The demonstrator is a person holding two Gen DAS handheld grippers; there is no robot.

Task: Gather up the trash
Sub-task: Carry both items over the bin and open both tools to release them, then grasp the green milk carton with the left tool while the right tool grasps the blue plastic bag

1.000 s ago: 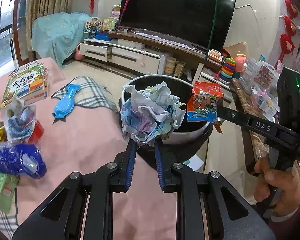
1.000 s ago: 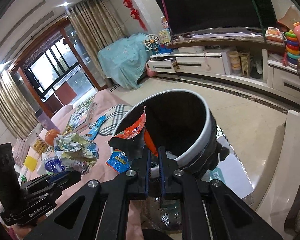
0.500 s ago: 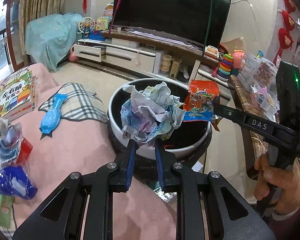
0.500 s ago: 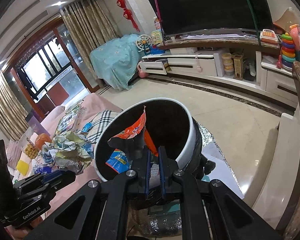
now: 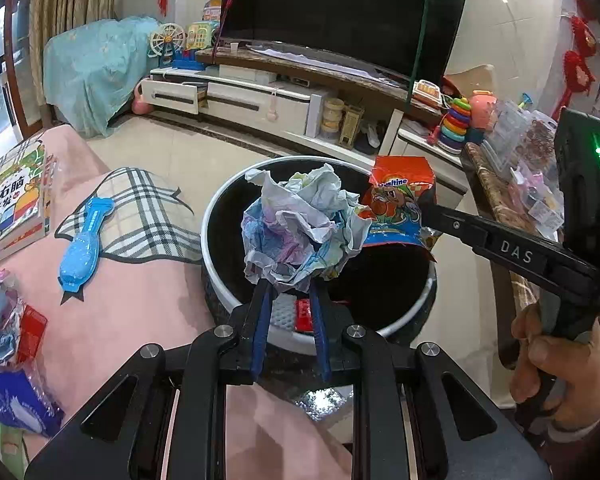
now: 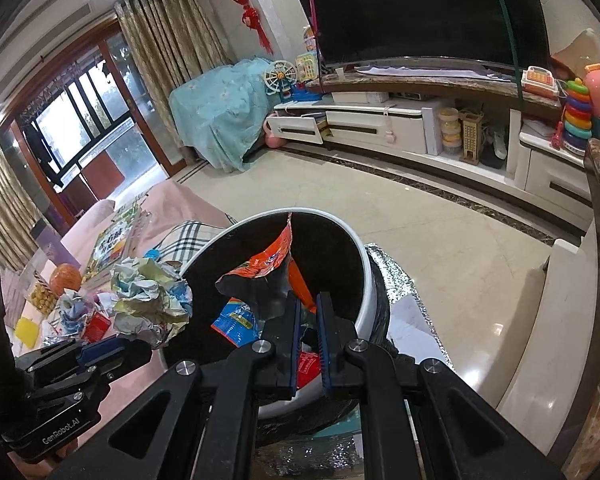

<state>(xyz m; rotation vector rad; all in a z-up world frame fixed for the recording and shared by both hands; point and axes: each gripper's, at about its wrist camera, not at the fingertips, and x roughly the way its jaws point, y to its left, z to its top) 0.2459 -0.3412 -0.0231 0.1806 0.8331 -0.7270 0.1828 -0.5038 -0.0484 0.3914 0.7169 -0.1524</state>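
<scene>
My left gripper is shut on a crumpled ball of printed paper, held over the near left part of the round trash bin with a white rim and black inside. My right gripper is shut on an orange snack wrapper, which hangs over the same bin. In the left wrist view the wrapper sits just right of the paper ball, with the right gripper's black arm and a hand behind it. In the right wrist view the paper ball is at the bin's left edge. Some wrappers lie inside the bin.
A pink cloth-covered table lies left of the bin with a book, a blue plastic toy, a checked cloth and more wrappers. A cluttered counter stands right of it. TV stand and tiled floor lie beyond.
Both grippers have moved forward with their loads, from the table edge to above the bin opening. The bin now sits lower and nearer in both views.
</scene>
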